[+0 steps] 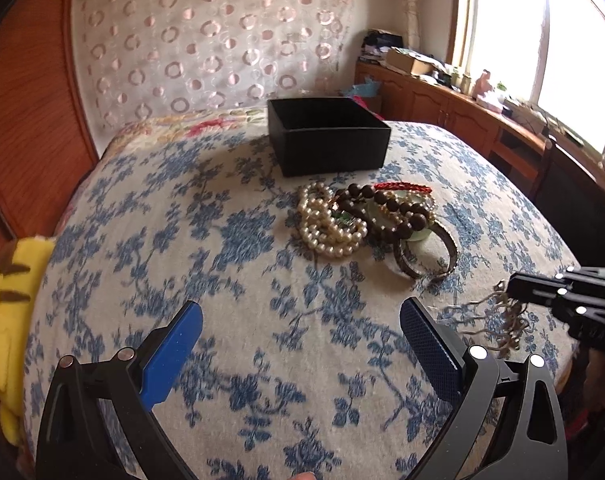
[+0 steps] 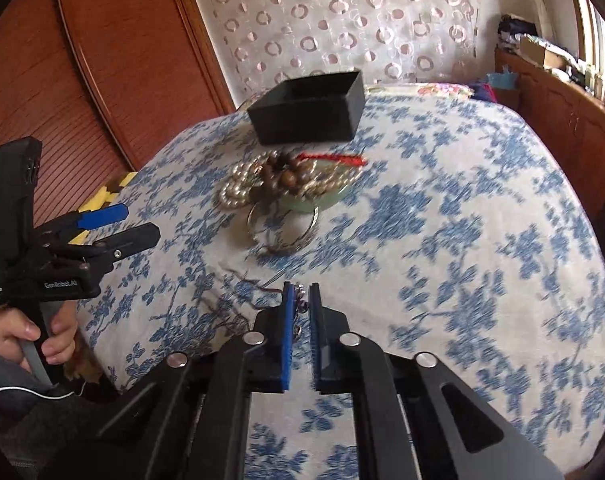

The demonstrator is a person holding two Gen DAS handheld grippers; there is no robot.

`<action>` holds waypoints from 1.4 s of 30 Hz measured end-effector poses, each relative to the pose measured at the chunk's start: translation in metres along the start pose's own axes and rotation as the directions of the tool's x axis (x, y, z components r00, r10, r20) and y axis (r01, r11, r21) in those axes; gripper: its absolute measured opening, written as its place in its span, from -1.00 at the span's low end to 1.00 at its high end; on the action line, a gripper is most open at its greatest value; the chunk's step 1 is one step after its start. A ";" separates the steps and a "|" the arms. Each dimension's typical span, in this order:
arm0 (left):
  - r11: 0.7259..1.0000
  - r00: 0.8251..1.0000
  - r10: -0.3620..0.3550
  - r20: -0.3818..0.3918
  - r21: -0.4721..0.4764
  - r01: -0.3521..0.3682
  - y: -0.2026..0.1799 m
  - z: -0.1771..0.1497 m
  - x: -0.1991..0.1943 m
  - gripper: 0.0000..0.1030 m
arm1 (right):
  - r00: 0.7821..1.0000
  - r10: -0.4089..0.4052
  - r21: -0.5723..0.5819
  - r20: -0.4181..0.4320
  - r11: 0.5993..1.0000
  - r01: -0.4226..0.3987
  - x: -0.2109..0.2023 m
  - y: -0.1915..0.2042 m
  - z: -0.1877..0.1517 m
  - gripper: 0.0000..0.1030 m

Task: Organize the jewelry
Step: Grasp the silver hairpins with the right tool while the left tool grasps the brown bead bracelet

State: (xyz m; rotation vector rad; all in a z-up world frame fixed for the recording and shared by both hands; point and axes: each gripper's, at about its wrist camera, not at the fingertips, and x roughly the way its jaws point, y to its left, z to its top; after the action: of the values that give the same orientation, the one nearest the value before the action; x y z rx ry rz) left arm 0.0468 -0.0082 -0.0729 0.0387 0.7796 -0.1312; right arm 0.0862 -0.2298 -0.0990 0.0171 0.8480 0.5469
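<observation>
A pile of jewelry lies on the flowered bedspread: a pearl necklace (image 1: 326,224), a dark wooden bead bracelet (image 1: 394,210), a red cord (image 1: 402,187), a pale green jade bangle (image 2: 314,202) and a metal bangle (image 1: 426,254). An open black box (image 1: 328,136) stands behind the pile; it also shows in the right wrist view (image 2: 308,110). My left gripper (image 1: 300,338) is open and empty, in front of the pile. My right gripper (image 2: 301,294) is shut on a thin chain necklace (image 2: 301,300), whose strands (image 1: 498,318) trail over the spread.
A yellow plush toy (image 1: 10,300) lies at the bed's left edge. A wooden wardrobe (image 2: 102,60) stands to the left. A cluttered wooden cabinet (image 1: 454,100) runs under the window on the right. A patterned curtain (image 1: 206,40) hangs behind the bed.
</observation>
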 end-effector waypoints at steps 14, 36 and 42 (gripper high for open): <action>0.983 0.986 -0.165 -0.005 0.084 0.164 -0.036 0.037 0.030 0.83 | 0.996 -0.077 0.020 0.050 0.997 0.076 -0.017 -0.036 0.013 -0.85; 0.958 0.963 -0.266 -0.046 0.099 0.269 -0.045 0.064 0.051 -0.76 | 0.977 -0.169 -0.001 0.130 0.985 0.171 -0.033 -0.065 0.048 -0.85; 0.967 0.969 -0.243 0.037 0.082 0.239 -0.028 0.089 0.026 -0.76 | 0.973 -0.168 -0.022 0.156 0.985 0.174 -0.030 -0.060 0.067 -0.85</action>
State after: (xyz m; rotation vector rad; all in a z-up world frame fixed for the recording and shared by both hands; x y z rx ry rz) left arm 0.1236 -0.0463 -0.0279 0.0137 0.7299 -0.3926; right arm 0.1451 -0.2819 -0.0459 -0.0458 0.6812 0.3929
